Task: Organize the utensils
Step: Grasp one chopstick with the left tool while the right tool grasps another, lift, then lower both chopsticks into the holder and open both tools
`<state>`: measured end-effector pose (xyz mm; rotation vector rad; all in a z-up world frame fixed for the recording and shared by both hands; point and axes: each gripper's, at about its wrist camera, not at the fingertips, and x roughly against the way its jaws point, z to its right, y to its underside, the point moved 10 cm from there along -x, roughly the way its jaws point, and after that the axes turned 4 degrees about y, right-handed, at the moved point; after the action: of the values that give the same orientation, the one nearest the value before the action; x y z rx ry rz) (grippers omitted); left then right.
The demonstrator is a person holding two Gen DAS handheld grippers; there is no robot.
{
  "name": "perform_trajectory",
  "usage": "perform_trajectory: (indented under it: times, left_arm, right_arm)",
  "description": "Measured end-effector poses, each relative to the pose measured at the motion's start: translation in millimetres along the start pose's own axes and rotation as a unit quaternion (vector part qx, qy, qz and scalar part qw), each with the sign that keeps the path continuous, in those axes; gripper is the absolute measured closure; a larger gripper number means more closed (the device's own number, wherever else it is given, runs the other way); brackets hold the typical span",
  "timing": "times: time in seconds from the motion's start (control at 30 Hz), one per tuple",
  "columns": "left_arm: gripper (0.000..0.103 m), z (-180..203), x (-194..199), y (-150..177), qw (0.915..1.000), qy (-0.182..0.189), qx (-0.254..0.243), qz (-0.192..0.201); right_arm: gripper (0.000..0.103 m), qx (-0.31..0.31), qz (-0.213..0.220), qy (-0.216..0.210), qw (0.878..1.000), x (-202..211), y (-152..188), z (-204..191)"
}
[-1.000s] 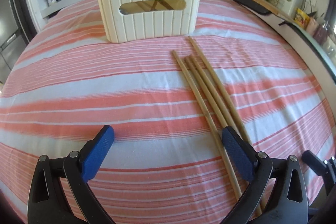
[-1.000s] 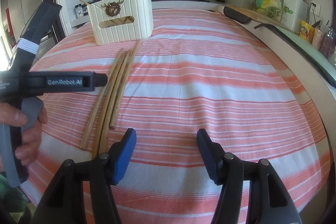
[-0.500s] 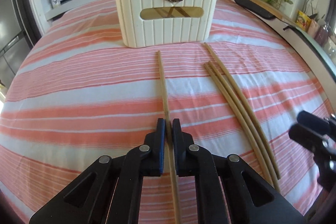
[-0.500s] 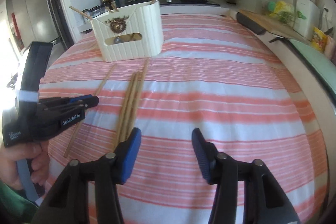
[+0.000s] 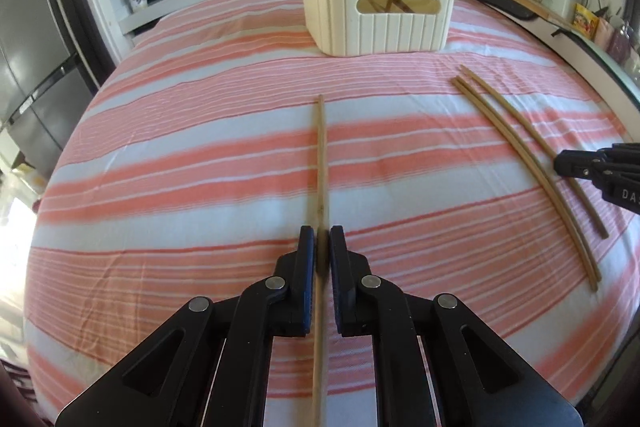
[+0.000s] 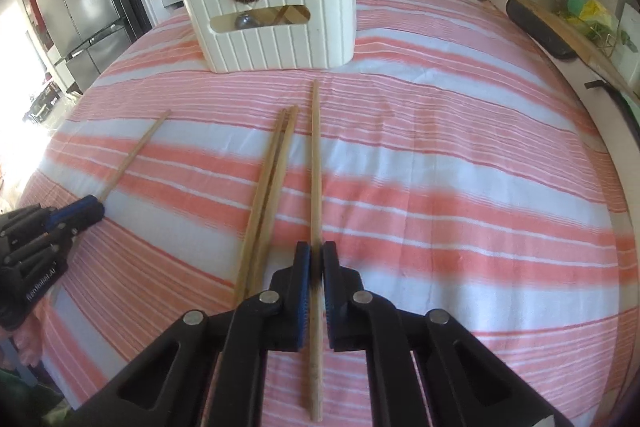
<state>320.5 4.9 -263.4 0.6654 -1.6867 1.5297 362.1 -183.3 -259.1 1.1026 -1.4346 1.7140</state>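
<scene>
Gripping, left gripper [image 5: 318, 247]: blue pads pinch one chopstick [image 5: 321, 155] between them; the stick runs straight ahead from the fingertips toward the holder and back under the jaws.
Left log note: jaws are easing open slightly, yet the pads press the stick on both sides.
Right gripper [image 6: 316, 259]: pads pressed together on a second chopstick [image 6: 315, 155], which points ahead of the fingertips toward the holder and trails back below them.
Loose pair [image 6: 272, 183]: two chopsticks lie side by side on the cloth, just left of the right fingers, touching along most of their length.
Holder [image 6: 276, 11]: white ribbed box with a gold deer emblem, well ahead of both sets of fingertips; chopsticks show through its slot and stick out of the top.
Tablecloth [image 5: 200, 163]: pink and white stripes under everything.
Left gripper from the right view: far left of the right fingers, low over the cloth.
</scene>
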Motion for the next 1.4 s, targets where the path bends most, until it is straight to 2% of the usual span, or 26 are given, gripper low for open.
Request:
perform_trajectory:
  times: [0.07, 0.1, 0.13, 0.17, 0.2, 0.23, 0.3, 0.37, 0.43, 0.5, 0.53, 0.57, 0.6, 0.63, 0.67, 0.77, 0.93, 1.17, 1.4]
  left_arm:
    - [0.092, -9, 4, 4, 0.9999, 0.006, 0.0, -0.009]
    - [0.087, -11, 4, 5, 0.9997, 0.019, 0.003, -0.017]
    - [0.073, -12, 4, 4, 0.9991, 0.033, 0.006, -0.026]
    - [0.062, -13, 3, 2, 0.9982, 0.048, 0.008, -0.034]
    - [0.045, -14, 2, -1, 0.9974, 0.061, 0.01, -0.037]
    - [0.039, -14, 1, -5, 0.9967, 0.071, 0.011, -0.038]
    - [0.039, -16, -6, -12, 0.996, 0.074, 0.001, -0.05]
    - [0.039, -19, -17, -20, 0.9961, 0.061, -0.016, -0.062]
    - [0.043, -22, -30, -28, 0.9954, 0.055, -0.018, -0.076]
    - [0.046, -22, -39, -40, 0.9944, 0.065, -0.009, -0.083]
    - [0.062, -21, -43, -48, 0.9943, 0.064, -0.006, -0.085]
    - [0.076, -21, -47, -54, 0.9945, 0.059, -0.004, -0.086]
    - [0.096, -20, -51, -59, 0.994, 0.064, -0.001, -0.088]
    - [0.098, -18, -52, -62, 0.9934, 0.073, 0.006, -0.088]
    - [0.098, -18, -52, -65, 0.9938, 0.073, 0.01, -0.083]
    - [0.098, -19, -36, -72, 0.9959, 0.073, 0.014, -0.052]
    - [0.098, -23, 32, -90, 0.9941, 0.096, 0.031, 0.04]
    - [0.098, -24, 119, -113, 0.9784, 0.133, 0.046, 0.151]
    - [0.099, -20, 165, -144, 0.9623, 0.153, 0.056, 0.218]
  right_arm:
    - [0.098, 0.006, -0.016, 0.015, 1.0, 9, 14, 7]
    - [0.098, 0.01, -0.025, 0.021, 0.999, 12, 20, 10]
    - [0.092, 0.01, -0.03, 0.022, 0.999, 15, 22, 12]
    - [0.086, 0.008, -0.036, 0.019, 0.999, 15, 22, 14]
    - [0.08, 0.009, -0.042, 0.009, 0.999, 14, 20, 14]
    - [0.069, 0.013, -0.046, 0.002, 0.999, 11, 17, 15]
    - [0.068, 0.036, -0.055, 0.005, 0.998, 3, 7, 16]
    - [0.068, 0.061, -0.058, 0.006, 0.996, -4, -3, 12]
    - [0.068, 0.067, -0.063, 0.0, 0.996, -12, -18, 9]
    - [0.067, 0.068, -0.067, -0.003, 0.995, -23, -35, 7]
    - [0.068, 0.066, -0.066, -0.005, 0.996, -28, -45, 7]
    - [0.073, 0.062, -0.062, -0.006, 0.996, -33, -56, 6]
    - [0.081, 0.06, -0.061, -0.005, 0.996, -38, -66, 6]
    - [0.094, 0.055, -0.059, -0.003, 0.997, -42, -74, 6]
    - [0.097, 0.046, -0.059, -0.009, 0.997, -45, -81, 6]
    - [0.097, 0.007, -0.04, -0.034, 0.999, -35, -95, 9]
    - [0.097, -0.009, 0.039, -0.069, 0.997, 35, -108, 13]
    - [0.097, 0.006, 0.136, -0.09, 0.987, 135, -113, 7]
    - [0.097, 0.005, 0.222, -0.065, 0.973, 180, -131, 2]
